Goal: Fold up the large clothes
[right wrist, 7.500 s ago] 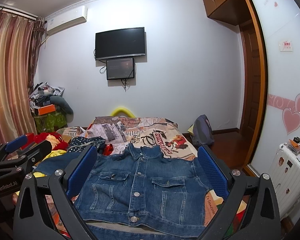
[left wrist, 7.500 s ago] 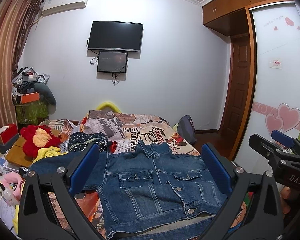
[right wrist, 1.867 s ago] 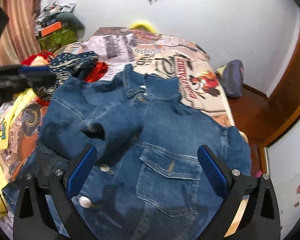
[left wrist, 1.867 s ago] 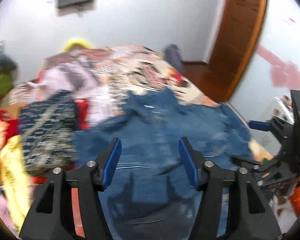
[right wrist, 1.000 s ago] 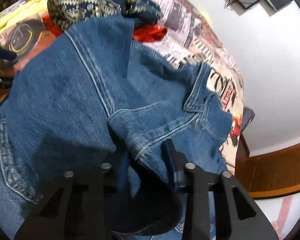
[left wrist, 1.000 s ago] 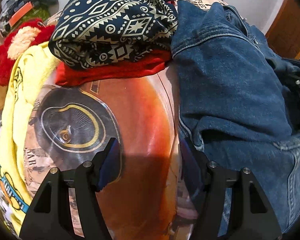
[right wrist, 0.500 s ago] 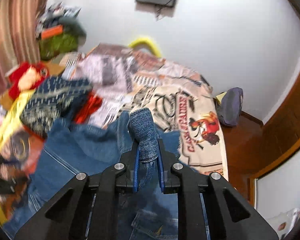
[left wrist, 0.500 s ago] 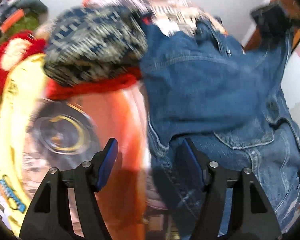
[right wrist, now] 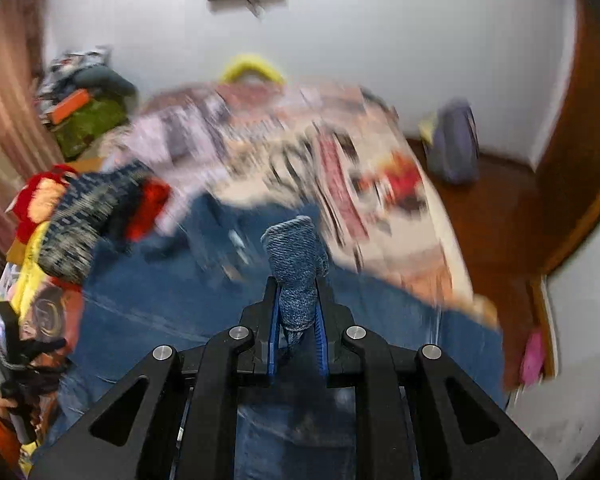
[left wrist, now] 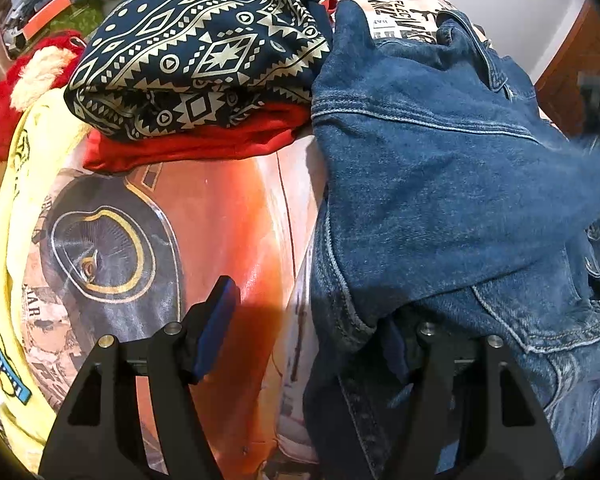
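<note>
Right gripper (right wrist: 296,300): jaws just closed, clenched on sleeve end of blue denim jacket (left wrist: 440,184), lifted above bed. Left gripper (left wrist: 304,328): released, jaws apart, straddling jacket's side edge on orange printed bedspread (left wrist: 228,216). Beyond: navy patterned folded cloth (left wrist: 204,48) on red garment (left wrist: 204,144), touching jacket's shoulder.

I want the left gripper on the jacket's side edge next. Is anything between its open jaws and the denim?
Nothing visible. The left gripper is open at the denim jacket edge, one finger under a fold. The folded patterned cloth lies further up the bed, clear.
</note>
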Motion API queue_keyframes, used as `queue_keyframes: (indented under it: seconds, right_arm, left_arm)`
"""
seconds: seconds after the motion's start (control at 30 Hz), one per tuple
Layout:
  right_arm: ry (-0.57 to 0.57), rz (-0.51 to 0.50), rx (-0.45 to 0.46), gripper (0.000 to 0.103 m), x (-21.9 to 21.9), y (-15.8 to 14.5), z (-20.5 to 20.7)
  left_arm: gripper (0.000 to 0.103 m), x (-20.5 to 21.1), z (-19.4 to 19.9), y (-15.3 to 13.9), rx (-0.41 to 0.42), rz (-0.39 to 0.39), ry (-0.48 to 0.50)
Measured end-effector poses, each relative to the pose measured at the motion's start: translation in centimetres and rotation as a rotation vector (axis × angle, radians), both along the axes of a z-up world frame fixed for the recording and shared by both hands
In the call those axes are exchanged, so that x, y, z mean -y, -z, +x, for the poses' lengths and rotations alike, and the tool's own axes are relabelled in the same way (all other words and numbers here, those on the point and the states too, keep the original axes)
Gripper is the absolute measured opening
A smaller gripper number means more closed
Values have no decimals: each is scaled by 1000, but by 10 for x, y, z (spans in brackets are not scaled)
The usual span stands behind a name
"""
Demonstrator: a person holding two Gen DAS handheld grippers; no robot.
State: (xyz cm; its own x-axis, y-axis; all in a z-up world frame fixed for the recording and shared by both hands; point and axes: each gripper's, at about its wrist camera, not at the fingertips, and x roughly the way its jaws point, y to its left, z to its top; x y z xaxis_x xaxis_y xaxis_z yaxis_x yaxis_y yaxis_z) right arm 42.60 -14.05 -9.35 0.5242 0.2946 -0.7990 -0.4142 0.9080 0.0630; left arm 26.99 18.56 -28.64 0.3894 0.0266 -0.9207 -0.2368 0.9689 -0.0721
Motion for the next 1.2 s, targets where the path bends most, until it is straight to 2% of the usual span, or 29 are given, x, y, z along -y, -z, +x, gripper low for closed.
queue_keyframes:
  seconds: [0.17, 0.3, 0.47, 0.63, 0.87, 1.07, 1.2]
  right_arm:
    - [105, -27, -202, 18, 40, 69, 5]
    - [140, 40, -292, 23, 69, 89, -2]
    - [153, 50, -336, 37, 87, 95, -11]
    - [152, 16, -325, 43, 95, 86, -21]
    - [136, -27, -187, 43, 104, 42, -30]
    - [179, 31, -64, 44, 129, -5, -36]
    - [240, 66, -13, 46, 154, -22, -41]
  left_arm:
    - [67, -3, -3, 4, 1, 7, -1]
    - [68, -3, 0, 5, 1, 8, -4]
    - [68, -5, -6, 0, -14, 12, -3]
    - [68, 1, -18, -27, 29, 44, 50]
    - [68, 12, -28, -94, 195, 76, 104]
    - [68, 29, 1, -151, 367, 61, 114]
    - [68, 45, 26, -169, 428, 36, 129]
